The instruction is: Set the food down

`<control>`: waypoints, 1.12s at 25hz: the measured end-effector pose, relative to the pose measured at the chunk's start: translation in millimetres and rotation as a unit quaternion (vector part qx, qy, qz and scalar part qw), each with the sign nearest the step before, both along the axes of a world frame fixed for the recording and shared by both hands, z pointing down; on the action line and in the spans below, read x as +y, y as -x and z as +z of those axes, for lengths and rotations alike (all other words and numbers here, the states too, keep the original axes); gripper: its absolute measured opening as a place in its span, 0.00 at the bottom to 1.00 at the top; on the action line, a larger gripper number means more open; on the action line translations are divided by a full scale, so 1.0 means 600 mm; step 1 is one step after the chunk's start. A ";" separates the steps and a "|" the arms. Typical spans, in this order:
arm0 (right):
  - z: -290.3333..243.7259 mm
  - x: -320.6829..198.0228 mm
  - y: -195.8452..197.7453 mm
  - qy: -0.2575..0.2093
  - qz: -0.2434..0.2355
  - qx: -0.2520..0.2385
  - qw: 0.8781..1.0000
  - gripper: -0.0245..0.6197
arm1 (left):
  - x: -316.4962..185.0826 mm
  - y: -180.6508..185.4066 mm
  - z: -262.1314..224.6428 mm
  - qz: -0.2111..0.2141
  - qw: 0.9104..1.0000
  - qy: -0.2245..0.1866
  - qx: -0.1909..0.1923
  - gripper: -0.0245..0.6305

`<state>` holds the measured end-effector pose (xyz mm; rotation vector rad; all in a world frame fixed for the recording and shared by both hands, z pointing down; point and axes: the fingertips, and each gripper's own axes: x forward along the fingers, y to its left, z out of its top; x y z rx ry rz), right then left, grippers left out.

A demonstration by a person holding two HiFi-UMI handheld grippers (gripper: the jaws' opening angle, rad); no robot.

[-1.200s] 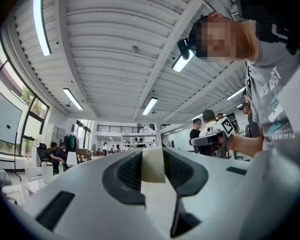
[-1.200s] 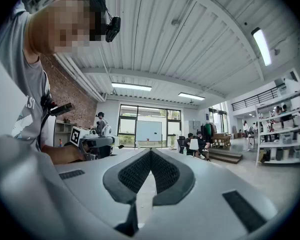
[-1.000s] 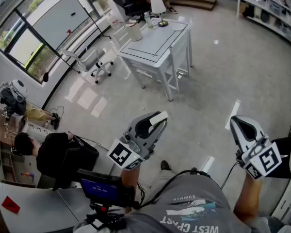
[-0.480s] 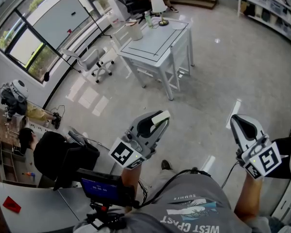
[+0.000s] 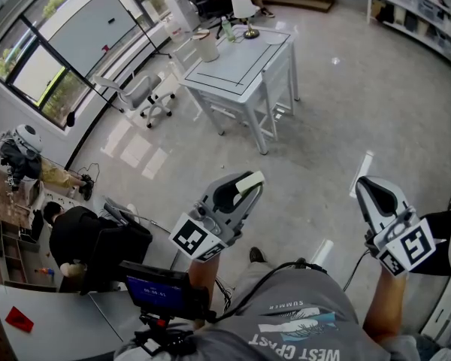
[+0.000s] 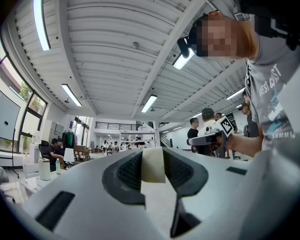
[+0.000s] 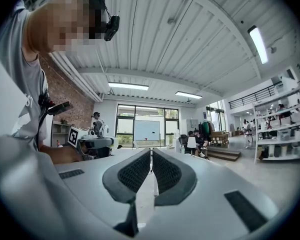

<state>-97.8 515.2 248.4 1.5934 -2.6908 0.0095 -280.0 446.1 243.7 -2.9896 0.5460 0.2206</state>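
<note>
Left gripper (image 5: 249, 182): I am gripping a pale food slab (image 6: 152, 165) in its jaws, long axis lying along them | right gripper (image 7: 151, 156): jaws sitting together, carrying nothing | white counter (image 5: 240, 66): lying well ahead, left gripper judged nearer.

Open floor ahead
Bare floor (image 5: 323, 149) leads to the bench (image 5: 244, 62); chair (image 5: 146, 96) left, shelves (image 5: 425, 13) right.
</note>
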 end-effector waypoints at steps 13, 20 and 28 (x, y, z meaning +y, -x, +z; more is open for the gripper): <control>0.017 -0.013 -0.009 0.009 0.005 -0.005 1.000 0.05 | -0.010 -0.004 0.016 -0.003 1.000 0.007 -0.003 0.20; 0.019 -0.022 -0.013 0.012 0.007 -0.008 1.000 0.05 | -0.018 -0.005 0.018 -0.003 1.000 0.014 -0.005 0.20; 0.023 -0.029 -0.030 0.014 0.009 -0.014 1.000 0.05 | -0.023 -0.021 0.018 -0.005 1.000 0.011 -0.009 0.20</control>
